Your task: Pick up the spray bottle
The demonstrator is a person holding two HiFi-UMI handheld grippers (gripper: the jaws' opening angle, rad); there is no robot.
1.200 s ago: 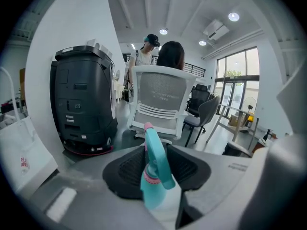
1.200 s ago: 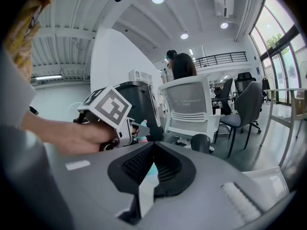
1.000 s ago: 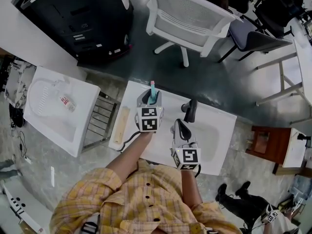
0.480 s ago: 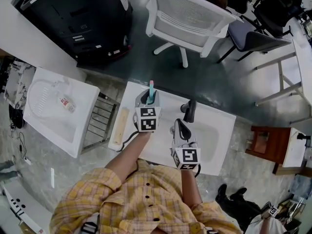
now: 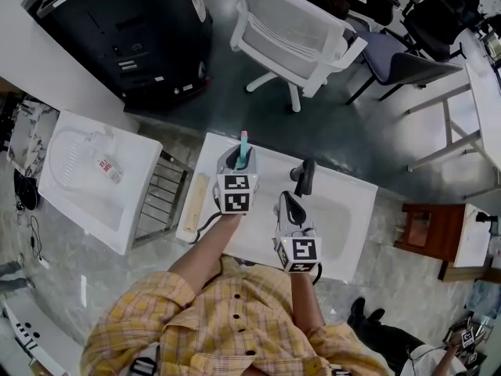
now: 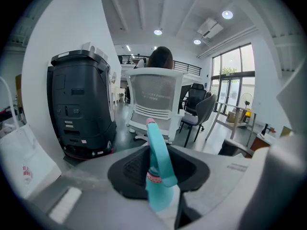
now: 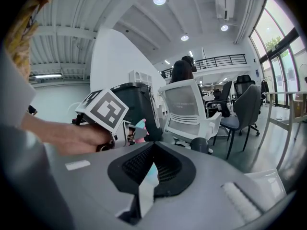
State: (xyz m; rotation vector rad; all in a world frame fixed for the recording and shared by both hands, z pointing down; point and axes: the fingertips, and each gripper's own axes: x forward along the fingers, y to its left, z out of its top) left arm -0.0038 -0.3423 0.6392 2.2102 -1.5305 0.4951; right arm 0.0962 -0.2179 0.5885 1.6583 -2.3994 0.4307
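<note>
A teal spray bottle [image 5: 243,142] with a pink nozzle tip stands upright at the far left of the white sink top [image 5: 344,245]. My left gripper [image 5: 237,160] reaches it from the near side. In the left gripper view the bottle's neck and trigger [image 6: 158,150] fill the gap between the jaws of that gripper [image 6: 156,164]. The jaws have just been closing and the pads rest against the bottle. My right gripper [image 5: 291,207] hovers to the right near the black faucet [image 5: 304,176]. Its jaws [image 7: 153,150] meet at the tips with nothing between them. The right gripper view shows the left gripper's marker cube [image 7: 103,110].
A white mesh office chair [image 5: 297,34] and a dark chair [image 5: 407,61] stand beyond the sink. A black machine [image 5: 125,30] sits at the far left. A white basin [image 5: 86,178] and a metal rack [image 5: 160,194] lie to the left. A reddish stool [image 5: 429,229] is at right.
</note>
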